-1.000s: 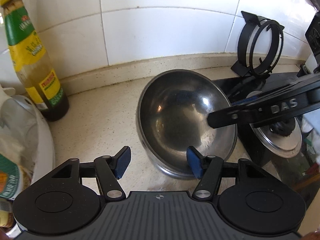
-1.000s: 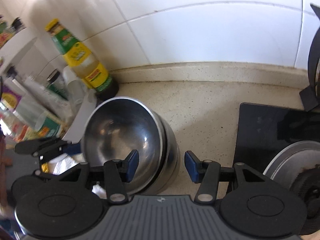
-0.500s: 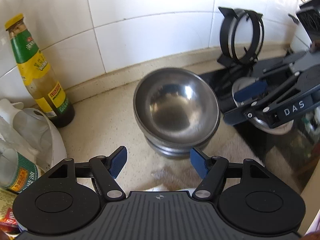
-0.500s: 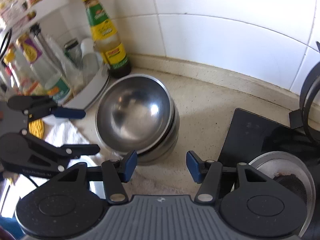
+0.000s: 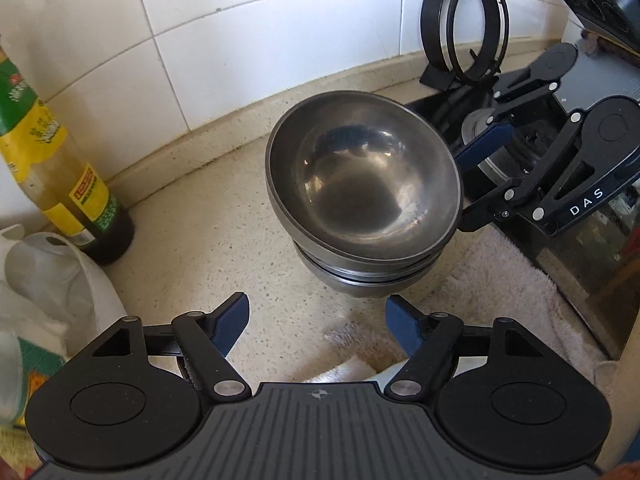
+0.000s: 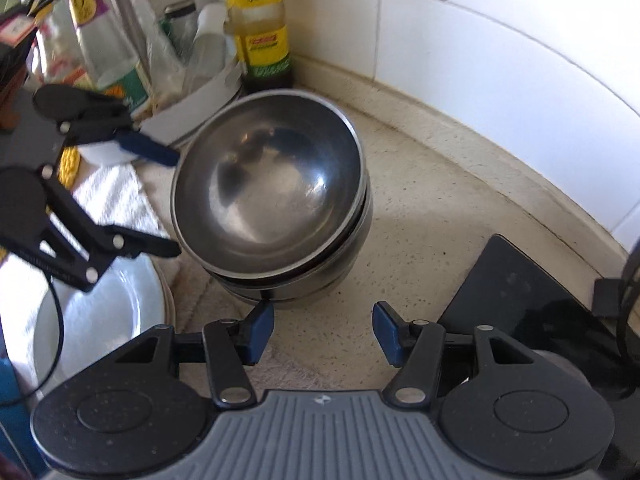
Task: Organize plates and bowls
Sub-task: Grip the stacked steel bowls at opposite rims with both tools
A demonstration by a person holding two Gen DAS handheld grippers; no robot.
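A stack of steel bowls (image 5: 362, 200) (image 6: 272, 200) stands on the speckled counter, the top bowl tilted slightly. My left gripper (image 5: 318, 324) hovers open, short of the stack, holding nothing. My right gripper (image 6: 323, 330) is open too, just in front of the stack's base. Each gripper shows in the other's view: the right gripper (image 5: 476, 184) beside the stack's right rim, the left gripper (image 6: 168, 204) beside its left rim, both open and apart from the bowls. A white plate (image 6: 100, 320) lies at lower left of the right wrist view.
A sauce bottle (image 5: 52, 168) (image 6: 260, 36) stands against the tiled wall. A white towel (image 5: 508, 292) lies under and beside the stack. A black cooktop (image 6: 516, 300) and a black ring stand (image 5: 464, 24) are to the right. Bottles and packets (image 6: 112, 40) crowd the left.
Both grippers have drawn back and up from the bowl stack. The right gripper's finger, which reached into the top bowl, is now outside the rim. The stack stays put.
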